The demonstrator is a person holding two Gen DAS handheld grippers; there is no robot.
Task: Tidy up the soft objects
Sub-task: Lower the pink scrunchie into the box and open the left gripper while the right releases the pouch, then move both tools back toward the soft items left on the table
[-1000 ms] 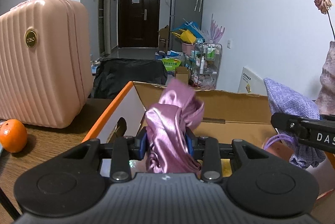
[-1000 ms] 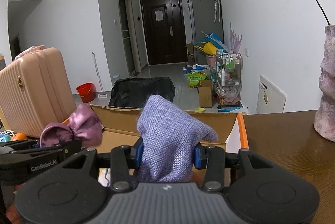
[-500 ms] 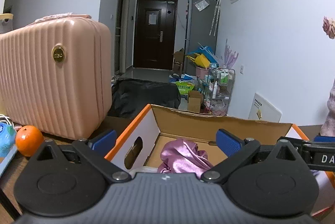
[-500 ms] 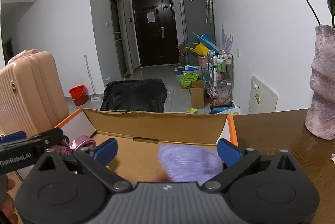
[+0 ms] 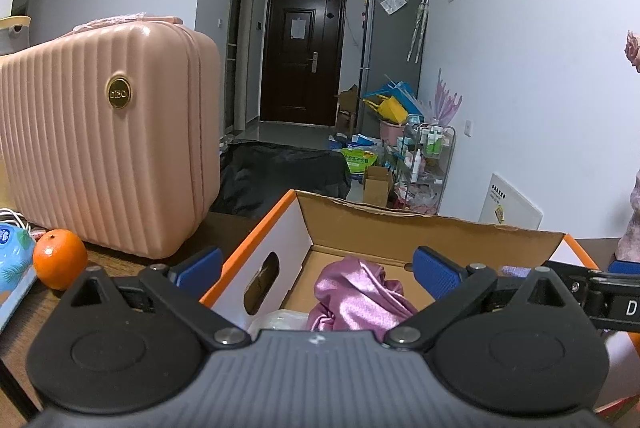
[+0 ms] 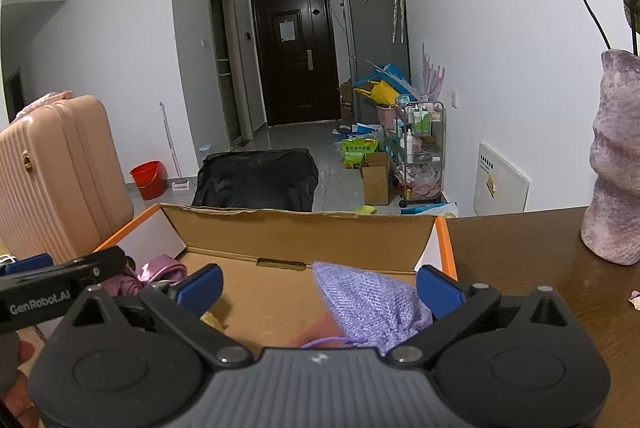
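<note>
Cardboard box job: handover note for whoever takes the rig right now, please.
Left gripper: open, holding nothing, above the cardboard box.
Right gripper: open, holding nothing, above the same box.
Pink satin cloth: lying crumpled inside the box, on the side nearer the pink suitcase.
Purple knit pouch: lying inside the box, on the side nearer the vase.
Done: both soft items are in the box.
Left: no other soft item in view; look around the table before closing out. Orange is not part of this.
</note>
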